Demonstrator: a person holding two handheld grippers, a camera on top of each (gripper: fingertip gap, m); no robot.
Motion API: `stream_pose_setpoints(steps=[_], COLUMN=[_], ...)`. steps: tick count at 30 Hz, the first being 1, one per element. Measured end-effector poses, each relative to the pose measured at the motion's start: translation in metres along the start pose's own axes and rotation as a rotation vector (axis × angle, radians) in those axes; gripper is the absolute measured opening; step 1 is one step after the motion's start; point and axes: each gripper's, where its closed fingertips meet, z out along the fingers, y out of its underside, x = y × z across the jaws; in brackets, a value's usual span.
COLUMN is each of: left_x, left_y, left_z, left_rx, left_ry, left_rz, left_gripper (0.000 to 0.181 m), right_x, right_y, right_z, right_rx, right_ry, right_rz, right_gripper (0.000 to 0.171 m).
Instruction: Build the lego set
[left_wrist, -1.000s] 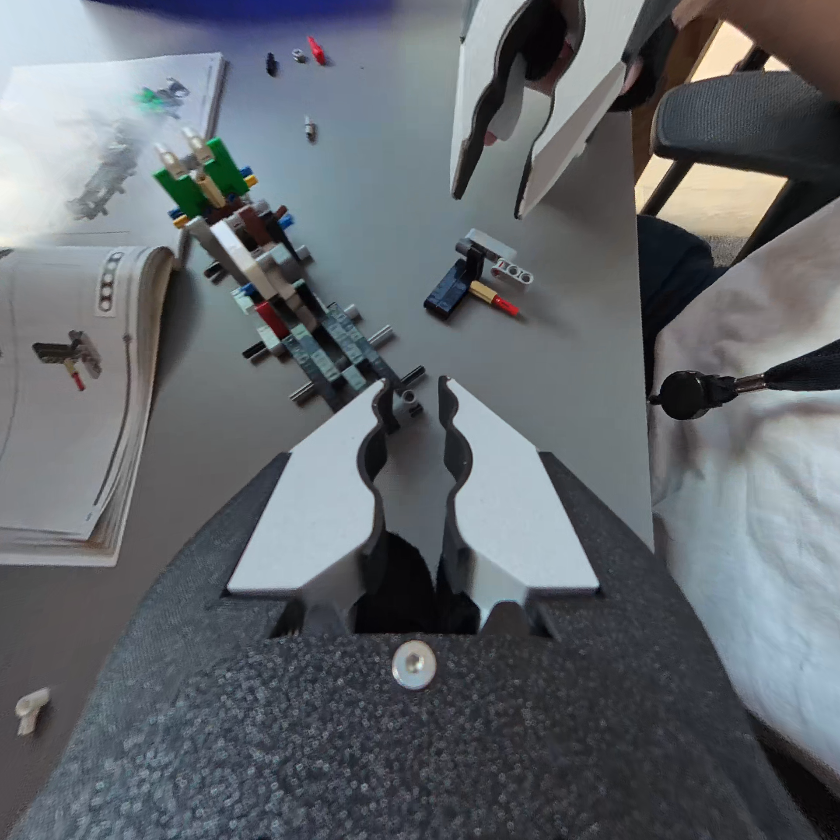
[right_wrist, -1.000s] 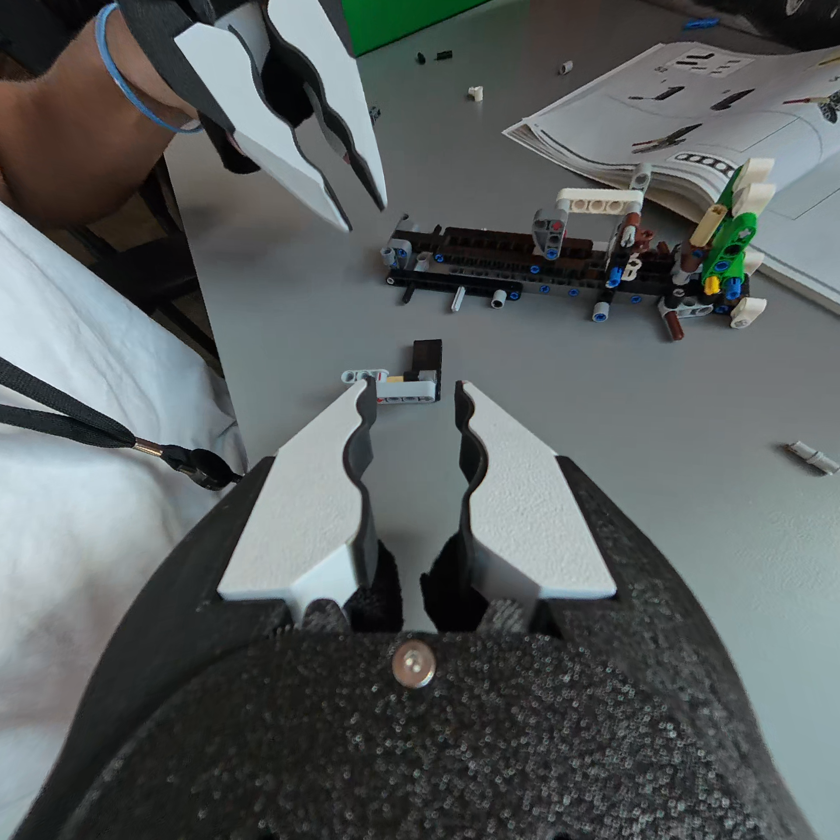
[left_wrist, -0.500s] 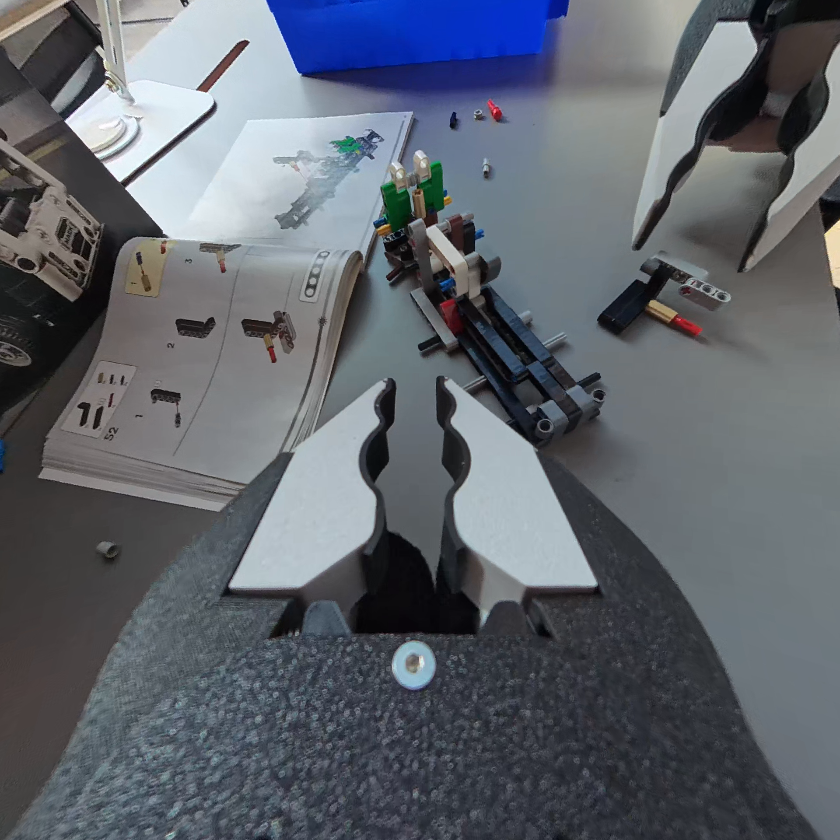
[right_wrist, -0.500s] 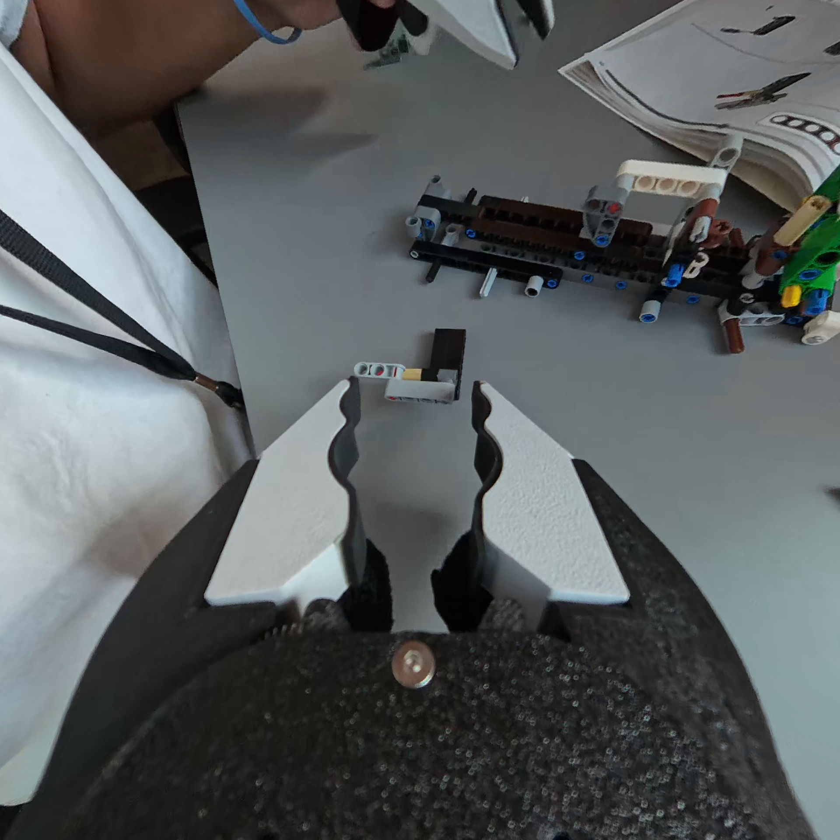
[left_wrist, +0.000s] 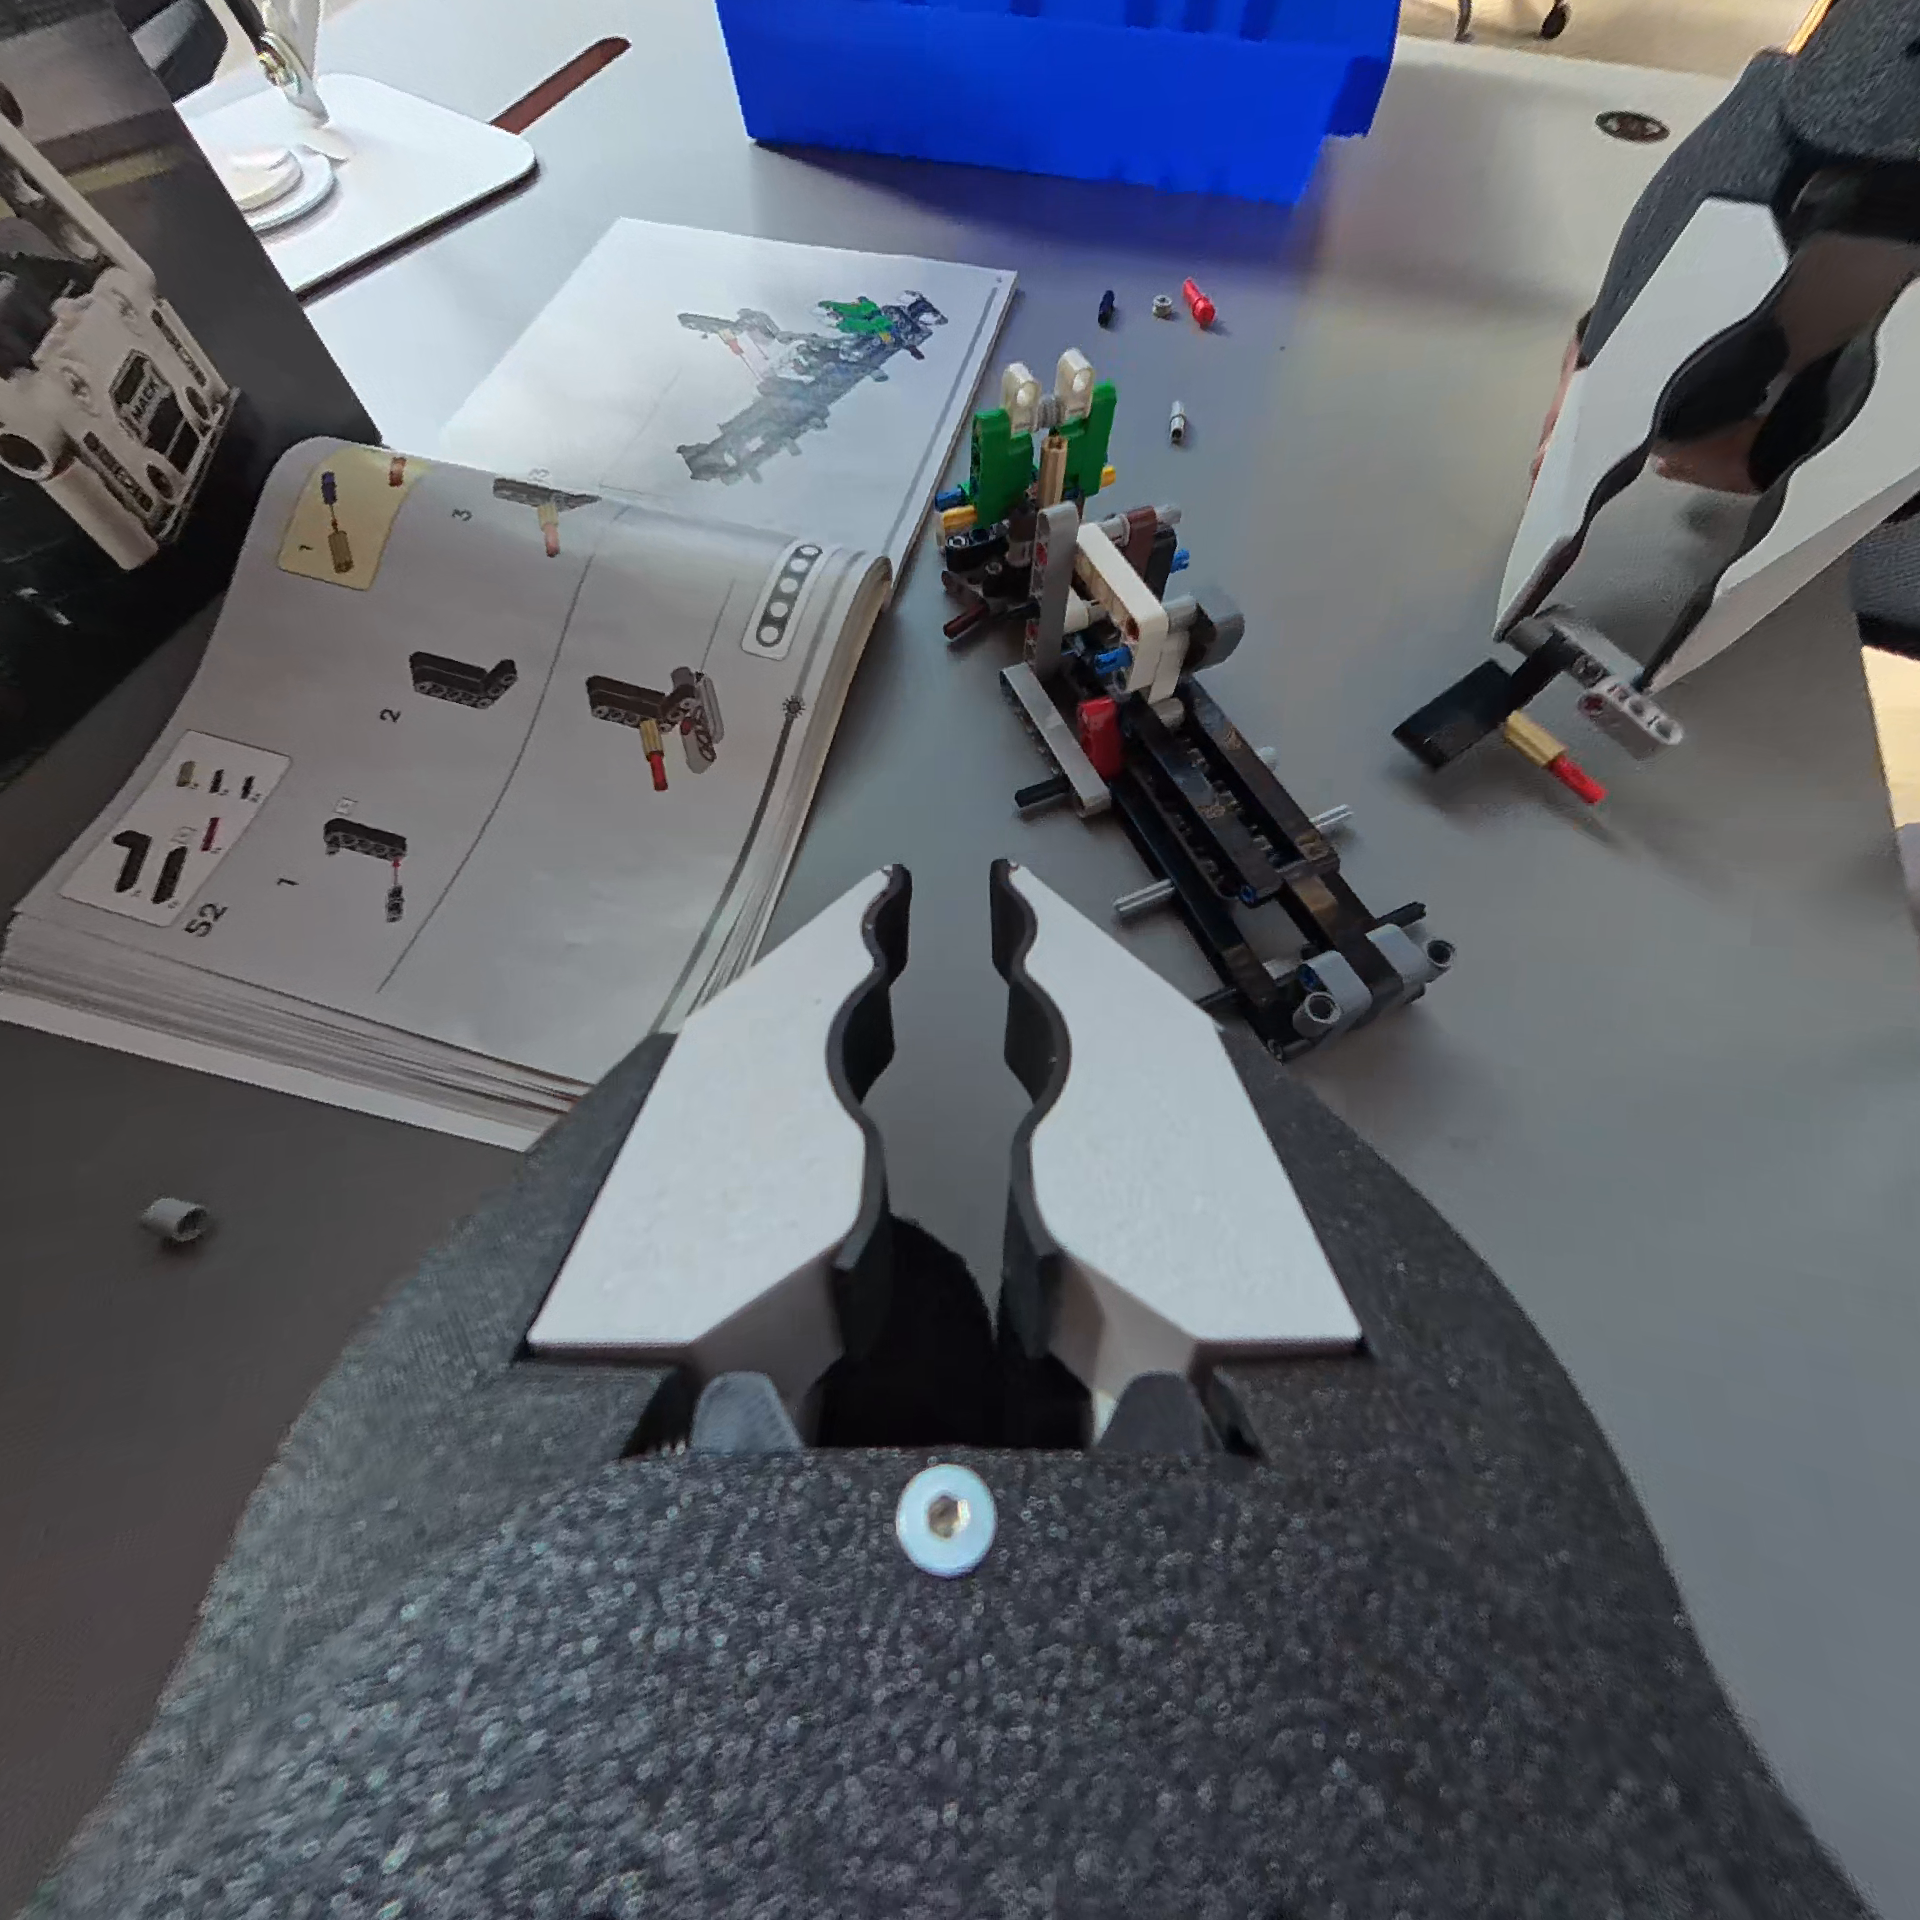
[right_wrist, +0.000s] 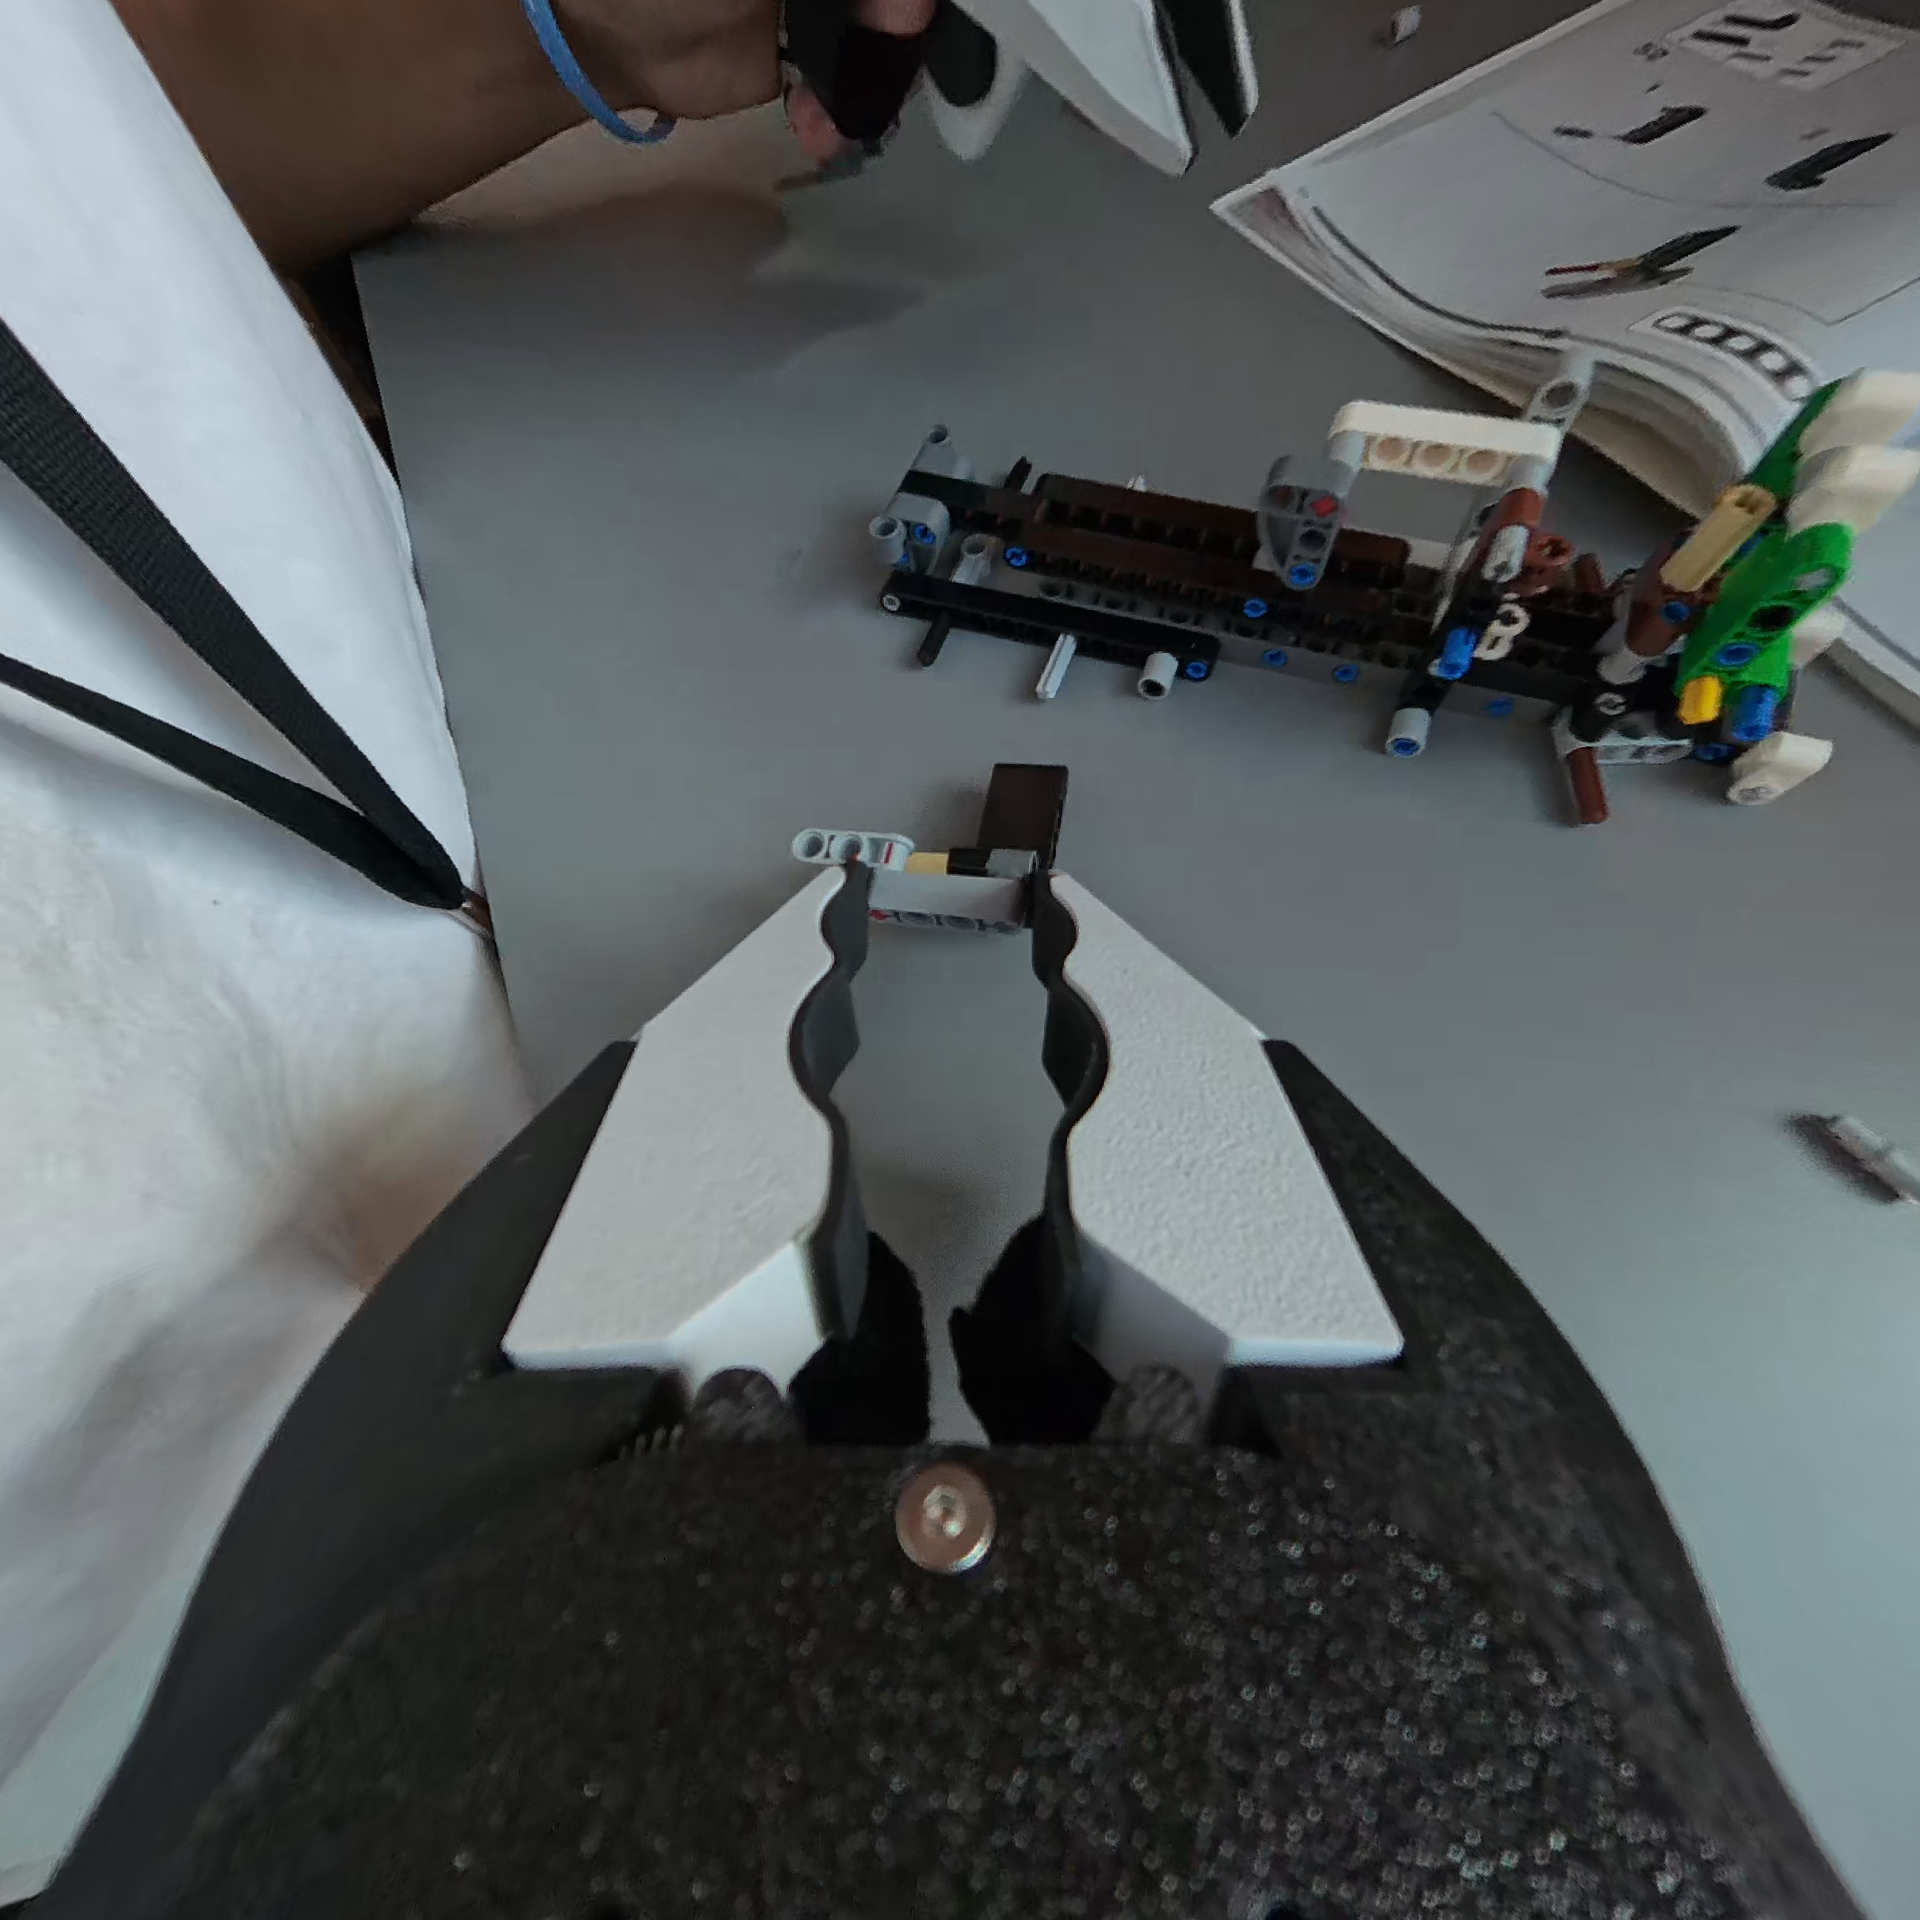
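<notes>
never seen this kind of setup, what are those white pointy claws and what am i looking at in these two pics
The claws are two hand-held grippers; a person squeezes one in each hand, and each carries a camera looking along its fingers. One picture is from the left gripper, the other from the right gripper. On the grey table lie a half-built lego chassis, an open instruction booklet, a blue bin and a few loose pins. The left gripper is open and holds nothing. The right gripper is also open, its fingertips on either side of a small sub-assembly that lies on the table; it has not clamped it yet.
</notes>
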Motion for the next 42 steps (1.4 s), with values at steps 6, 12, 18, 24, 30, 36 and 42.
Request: stream_pose_setpoints(steps=[6,12,18,24,30,36,42], left_x=[-0.009,-0.013,-0.014,-0.015,-0.017,-0.018,-0.017], left_y=[-0.008,-0.015,-0.016,-0.006,0.004,0.007,0.011], left_z=[0.02,0.043,0.043,0.034,0.039,0.041,0.045], left_rx=[-0.045,-0.034,0.064,0.037,-0.021,-0.042,-0.075], left_ry=[-0.034,-0.001,0.021,-0.022,0.021,0.025,0.039], left_rz=[0.063,0.046,-0.004,0.074,0.022,0.007,0.008], left_gripper=[0.013,0.013,0.013,0.015,0.016,0.017,0.018], right_x=[0.068,0.141,0.188,0.208,0.209,0.211,0.209], right_y=[-0.017,-0.041,-0.069,-0.046,-0.039,-0.034,-0.034], right_z=[-0.053,-0.101,-0.121,-0.122,-0.124,-0.122,-0.119], right_rx=[0.197,0.48,0.608,0.491,0.449,0.387,0.381], right_ry=[0.285,0.476,0.512,0.658,0.71,0.767,0.754], right_rz=[0.091,0.245,0.154,0.154,0.148,0.095,0.09], right_gripper=[0.03,0.03,0.03,0.03,0.03,0.03,0.03])
